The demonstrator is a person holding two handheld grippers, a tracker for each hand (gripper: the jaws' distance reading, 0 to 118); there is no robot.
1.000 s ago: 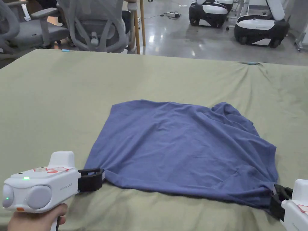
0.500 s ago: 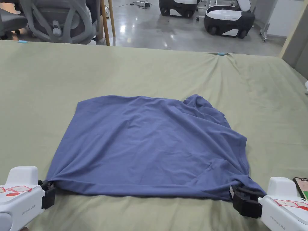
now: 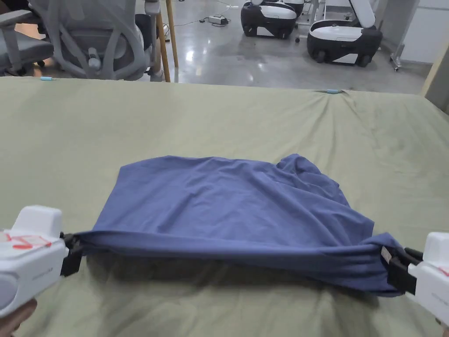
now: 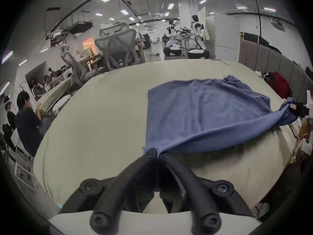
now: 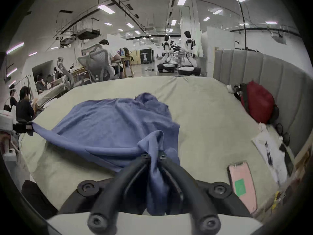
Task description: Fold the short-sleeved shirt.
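Shirt (image 3: 232, 210) is stretched crosswise over the green sheet (image 3: 219, 118), near hem raised, clamped at either corner by left gripper (image 3: 70, 259) and right gripper (image 3: 397, 272).

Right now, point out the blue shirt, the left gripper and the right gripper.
blue shirt (image 3: 228, 202), head view, middle of the cloth.
left gripper (image 4: 156, 154), left gripper view, between its closed tips.
right gripper (image 5: 153, 156), right gripper view, between its tips.

Both hand-held grippers — left (image 3: 70, 256), right (image 3: 397, 267) — clamped.
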